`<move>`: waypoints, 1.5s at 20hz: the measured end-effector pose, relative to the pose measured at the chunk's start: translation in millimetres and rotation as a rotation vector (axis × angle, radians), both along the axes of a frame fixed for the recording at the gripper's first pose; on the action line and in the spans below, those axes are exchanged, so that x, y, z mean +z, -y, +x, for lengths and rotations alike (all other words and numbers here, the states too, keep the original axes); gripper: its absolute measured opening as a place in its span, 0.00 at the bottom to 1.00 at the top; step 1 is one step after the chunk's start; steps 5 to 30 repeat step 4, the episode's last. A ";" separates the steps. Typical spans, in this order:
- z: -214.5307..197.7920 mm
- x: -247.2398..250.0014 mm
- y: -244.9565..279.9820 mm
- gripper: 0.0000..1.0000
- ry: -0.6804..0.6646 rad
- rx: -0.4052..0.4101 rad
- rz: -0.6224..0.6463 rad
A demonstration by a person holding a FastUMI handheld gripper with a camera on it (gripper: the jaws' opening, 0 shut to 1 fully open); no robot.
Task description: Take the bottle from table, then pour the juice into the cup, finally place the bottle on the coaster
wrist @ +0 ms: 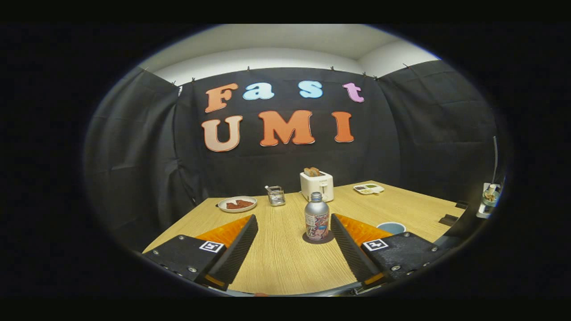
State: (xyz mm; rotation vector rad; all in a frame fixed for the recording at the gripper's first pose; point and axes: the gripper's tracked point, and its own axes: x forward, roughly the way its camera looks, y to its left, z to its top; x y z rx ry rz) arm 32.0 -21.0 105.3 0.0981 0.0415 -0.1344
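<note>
Bottle (pixel 316 216) upright, just beside right finger | label print seemingly illegible | gripper (pixel 294 223) fingers spread, empty | cup (pixel 391 227) beyond

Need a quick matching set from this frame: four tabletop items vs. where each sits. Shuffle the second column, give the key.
Gripper is open, fingers apart above the table.

Things:
1. bottle
2. cup
3. toaster
4. plate

Places:
A. behind the right finger, partly hidden by it
B. far side of the table, beyond the left finger
C. just ahead of the fingers, close to the right one
D. beyond the bottle, toast in its slots

Pairs: 1-C, 2-A, 3-D, 4-B
</note>
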 end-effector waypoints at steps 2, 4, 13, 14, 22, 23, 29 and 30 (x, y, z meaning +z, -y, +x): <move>0.2 -0.4 -0.2 0.97 0.000 -0.002 -0.004; 1.4 -1.1 0.2 0.97 -0.001 -0.002 -0.006; 1.4 -1.1 0.2 0.97 -0.001 -0.002 -0.006; 1.4 -1.1 0.2 0.97 -0.001 -0.002 -0.006; 1.4 -1.1 0.2 0.97 -0.001 -0.002 -0.006; 1.4 -1.1 0.2 0.97 -0.001 -0.002 -0.006; 1.4 -1.1 0.2 0.97 -0.001 -0.002 -0.006; 1.4 -1.1 0.2 0.97 -0.001 -0.002 -0.006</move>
